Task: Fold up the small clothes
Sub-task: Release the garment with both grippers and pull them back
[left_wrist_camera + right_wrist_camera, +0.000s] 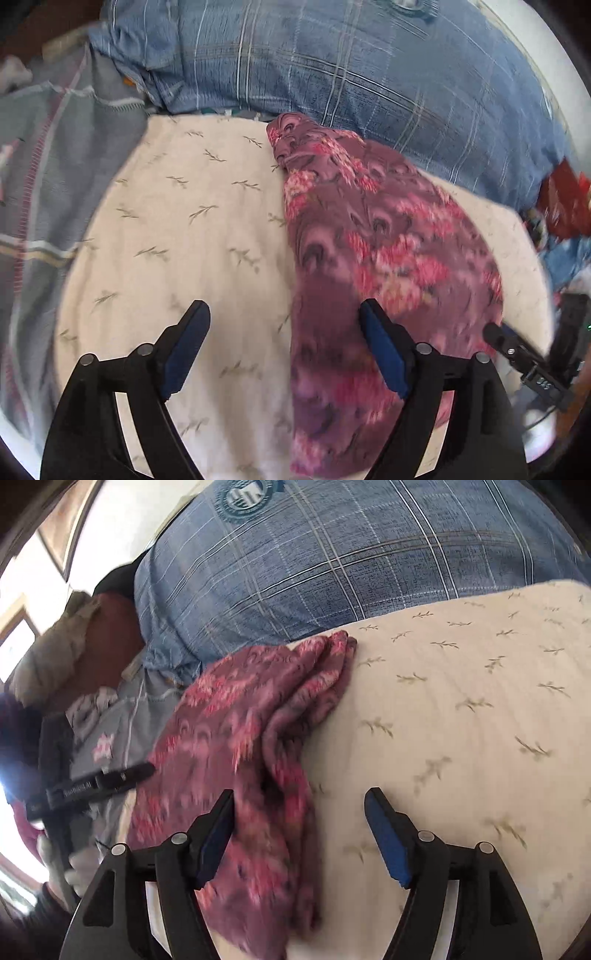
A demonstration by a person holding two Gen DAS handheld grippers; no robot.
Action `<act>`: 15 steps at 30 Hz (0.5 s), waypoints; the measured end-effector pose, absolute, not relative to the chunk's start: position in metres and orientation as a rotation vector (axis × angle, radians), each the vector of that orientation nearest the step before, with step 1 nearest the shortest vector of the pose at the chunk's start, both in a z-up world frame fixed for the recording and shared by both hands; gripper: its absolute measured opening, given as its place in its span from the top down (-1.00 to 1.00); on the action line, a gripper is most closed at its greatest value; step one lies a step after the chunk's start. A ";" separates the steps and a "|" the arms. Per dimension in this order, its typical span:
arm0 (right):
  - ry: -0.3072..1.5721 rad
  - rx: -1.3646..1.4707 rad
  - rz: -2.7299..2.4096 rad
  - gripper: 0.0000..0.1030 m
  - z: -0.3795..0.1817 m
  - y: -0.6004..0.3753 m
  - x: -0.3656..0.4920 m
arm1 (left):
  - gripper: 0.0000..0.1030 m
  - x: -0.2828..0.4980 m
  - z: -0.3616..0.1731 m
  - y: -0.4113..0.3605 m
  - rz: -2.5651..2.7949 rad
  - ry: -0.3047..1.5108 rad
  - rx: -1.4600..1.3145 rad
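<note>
Both grippers are seen w/ jaws apart, nothing clamped. Left gripper (pixel 284 314): blue pads spread wide above the cream sprig-print cloth (pixel 177 221); its right-hand pad sits over the left edge of the maroon floral garment (pixel 388 236), but no pinch on the fabric is seen. Right gripper (pixel 299 805): jaws likewise spread; its left-hand pad overlaps the garment's (pixel 236 738) near part, the other pad is over bare cream cloth (pixel 461 701). Contact of pad w/ fabric can't be told, frames are motion-blurred. The garment is laid as a long strip across the cream cloth, running from the cloth's far edge by the blue plaid pillow (pixel 332 62) back toward the near edge; in the left wrist view it takes up the cloth's right half, in the right wrist view the left side, w/ a bunched, folded-over end near the pillow (pixel 332 554). It looks folded lengthwise, approx, w/ layers showing at the far end. A grey striped blanket (pixel 48 177) is seen off the cloth's left edge. The other gripper's black finger is visible at each view's outer side, beside the garment edge. Red fabric (pixel 565 199) is piled past the cloth's far right corner.
</note>
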State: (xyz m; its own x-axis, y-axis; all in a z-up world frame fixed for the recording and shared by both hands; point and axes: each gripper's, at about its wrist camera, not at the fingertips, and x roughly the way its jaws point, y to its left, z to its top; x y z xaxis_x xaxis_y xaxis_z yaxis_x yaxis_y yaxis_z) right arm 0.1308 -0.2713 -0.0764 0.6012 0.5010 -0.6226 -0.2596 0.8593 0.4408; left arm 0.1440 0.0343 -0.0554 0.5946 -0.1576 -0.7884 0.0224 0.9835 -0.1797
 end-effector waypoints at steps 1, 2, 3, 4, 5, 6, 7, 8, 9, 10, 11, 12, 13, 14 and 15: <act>0.817 0.278 0.435 -0.41 -0.076 -0.269 0.123 | -0.62 0.136 -0.054 0.032 -0.092 0.920 -0.131; 0.823 0.232 0.419 -0.41 -0.075 -0.267 0.115 | -0.62 0.128 -0.054 0.028 -0.079 0.909 -0.101; 0.832 0.170 0.389 -0.41 -0.074 -0.262 0.107 | -0.62 0.124 -0.054 0.026 -0.070 0.905 -0.079; 0.845 0.115 0.360 -0.43 -0.073 -0.258 0.101 | -0.62 0.117 -0.054 0.024 -0.054 0.901 -0.048; 0.858 0.072 0.332 -0.54 -0.072 -0.254 0.096 | -0.62 0.110 -0.055 0.021 -0.040 0.895 -0.016; 0.882 0.034 0.288 -0.61 -0.070 -0.250 0.090 | -0.62 0.104 -0.055 0.020 -0.030 0.889 0.006; 0.897 0.021 0.259 -0.73 -0.069 -0.250 0.088 | -0.62 0.096 -0.055 0.019 -0.018 0.880 0.034; 0.915 0.013 0.228 -0.79 -0.068 -0.251 0.085 | -0.62 0.089 -0.055 0.018 -0.011 0.872 0.065; 0.932 0.015 0.200 -0.79 -0.065 -0.252 0.081 | -0.62 0.083 -0.056 0.017 -0.006 0.867 0.088; 0.940 0.023 0.191 -0.79 -0.064 -0.253 0.078 | -0.62 0.077 -0.056 0.015 -0.004 0.862 0.111; 0.946 0.034 0.181 -0.79 -0.062 -0.256 0.075 | -0.62 0.071 -0.056 0.014 -0.006 0.857 0.125; 0.951 0.045 0.169 -0.80 -0.059 -0.257 0.071 | -0.62 0.066 -0.056 0.014 -0.011 0.854 0.133; 0.954 0.048 0.154 -0.82 -0.058 -0.259 0.067 | -0.62 0.060 -0.056 0.014 -0.017 0.853 0.137; 0.957 0.043 0.138 -0.86 -0.057 -0.260 0.063 | -0.62 0.056 -0.056 0.015 -0.022 0.852 0.138; 0.961 0.034 0.125 -0.87 -0.055 -0.259 0.060 | -0.62 0.052 -0.055 0.015 -0.025 0.850 0.138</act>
State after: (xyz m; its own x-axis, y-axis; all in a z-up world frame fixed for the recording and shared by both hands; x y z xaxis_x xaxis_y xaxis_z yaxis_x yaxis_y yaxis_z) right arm 0.0598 -0.2594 -0.0554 0.5657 0.1216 -0.8156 -0.0909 0.9922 0.0848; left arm 0.0521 0.0147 -0.0555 0.6602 0.0333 -0.7503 0.0770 0.9908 0.1117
